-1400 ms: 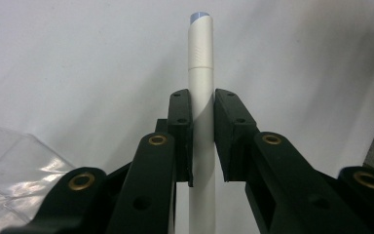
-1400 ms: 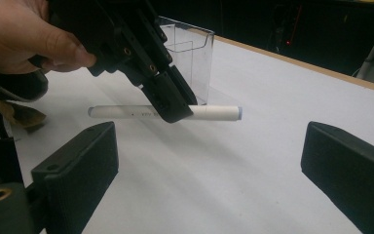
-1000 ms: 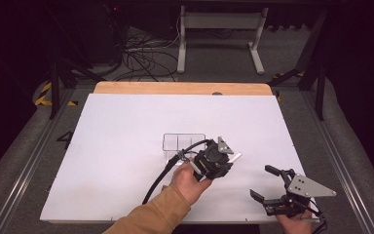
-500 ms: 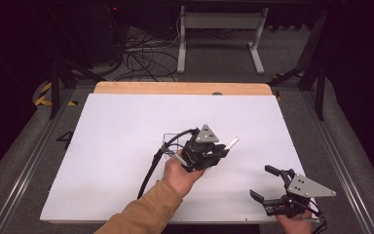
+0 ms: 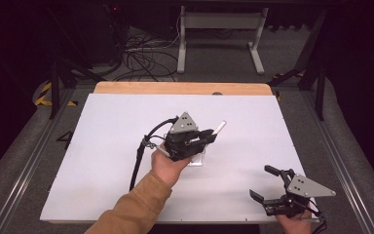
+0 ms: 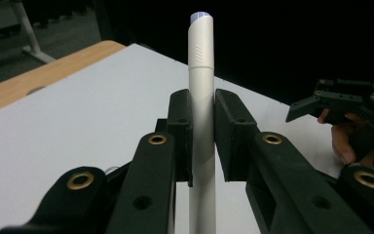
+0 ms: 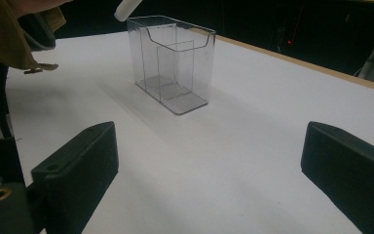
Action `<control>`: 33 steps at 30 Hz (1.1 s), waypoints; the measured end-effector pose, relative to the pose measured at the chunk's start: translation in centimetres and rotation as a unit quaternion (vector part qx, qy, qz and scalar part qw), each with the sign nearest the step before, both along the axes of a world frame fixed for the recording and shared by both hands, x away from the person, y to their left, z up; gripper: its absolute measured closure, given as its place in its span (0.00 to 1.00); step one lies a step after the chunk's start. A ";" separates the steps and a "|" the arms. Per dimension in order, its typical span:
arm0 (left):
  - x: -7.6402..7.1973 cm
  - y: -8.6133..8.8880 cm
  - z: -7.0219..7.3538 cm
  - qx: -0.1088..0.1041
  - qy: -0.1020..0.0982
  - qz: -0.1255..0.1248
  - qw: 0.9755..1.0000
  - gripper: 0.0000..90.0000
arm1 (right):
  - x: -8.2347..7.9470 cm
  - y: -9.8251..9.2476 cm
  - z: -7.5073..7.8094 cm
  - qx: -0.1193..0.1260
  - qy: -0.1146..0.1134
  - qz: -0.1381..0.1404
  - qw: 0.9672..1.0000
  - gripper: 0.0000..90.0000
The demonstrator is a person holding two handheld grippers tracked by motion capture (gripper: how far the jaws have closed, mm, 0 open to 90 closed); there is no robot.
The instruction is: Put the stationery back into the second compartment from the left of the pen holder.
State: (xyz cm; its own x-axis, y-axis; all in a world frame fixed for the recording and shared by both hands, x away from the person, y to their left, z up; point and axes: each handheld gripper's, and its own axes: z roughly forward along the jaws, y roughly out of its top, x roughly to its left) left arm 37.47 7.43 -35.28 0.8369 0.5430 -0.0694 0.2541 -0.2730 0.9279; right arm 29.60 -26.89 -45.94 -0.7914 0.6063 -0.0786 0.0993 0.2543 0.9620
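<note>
My left gripper (image 5: 208, 136) is shut on a white marker (image 5: 219, 128) and hovers over the middle of the white table top (image 5: 102, 146). In the left gripper view the marker (image 6: 202, 97) stands clamped between both pads, its capped end pointing away. A clear plastic box with compartments (image 7: 173, 63) stands upright on the table. In the high view only a corner of the box (image 5: 197, 160) peeks out under the left hand. My right gripper (image 5: 264, 184) rests near the front right edge, open, nothing between its jaws.
A wooden strip (image 5: 175, 87) runs along the table's far edge. Beyond it are cables (image 5: 141, 53) and a white stand's legs (image 5: 219, 22) on the floor. The left gripper's cable (image 5: 139, 156) trails across the table to the left of the hand.
The left hand carried the marker up and to the left, from beside the clear box to above it, so it now covers most of the box. The right gripper stayed put.
</note>
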 end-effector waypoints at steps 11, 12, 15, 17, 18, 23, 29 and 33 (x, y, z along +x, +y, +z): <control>0.9 2.1 0.3 -0.025 -0.036 0.010 0.999 0.87 | 0.0 0.0 0.0 0.000 0.000 0.001 1.000 0.08; 1.1 2.2 0.3 -0.027 -0.036 0.009 0.999 0.87 | 0.0 0.0 0.0 0.000 0.000 0.001 1.000 0.08; 1.6 2.5 0.1 -0.032 -0.035 0.012 0.999 0.87 | 0.0 0.0 0.0 0.000 0.000 0.001 1.000 0.08; 1.9 2.7 0.0 -0.033 -0.041 0.012 0.999 0.87 | 0.0 0.0 0.0 0.000 0.000 0.001 1.000 0.08; 2.1 2.7 -0.1 -0.035 -0.042 0.013 0.998 0.87 | 0.0 0.0 0.0 0.000 0.000 0.001 1.000 0.08; 2.8 2.9 -0.4 -0.041 -0.055 0.017 0.998 0.87 | 0.0 0.0 0.0 -0.001 0.000 0.000 1.000 0.08; 4.0 2.8 -1.0 -0.048 -0.064 0.017 0.997 0.87 | 0.0 0.0 0.0 -0.001 0.000 0.000 1.000 0.08; 4.7 2.8 -1.4 -0.053 -0.049 0.019 0.997 0.87 | 0.0 0.0 0.0 -0.001 0.000 0.001 1.000 0.08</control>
State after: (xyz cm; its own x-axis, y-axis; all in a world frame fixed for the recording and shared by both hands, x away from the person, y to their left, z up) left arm 42.21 10.24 -36.72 0.8216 0.5682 -0.0468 0.1693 -0.1648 0.9717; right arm 29.60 -26.90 -45.94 -0.7927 0.6044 -0.0799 0.0983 0.2561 0.9616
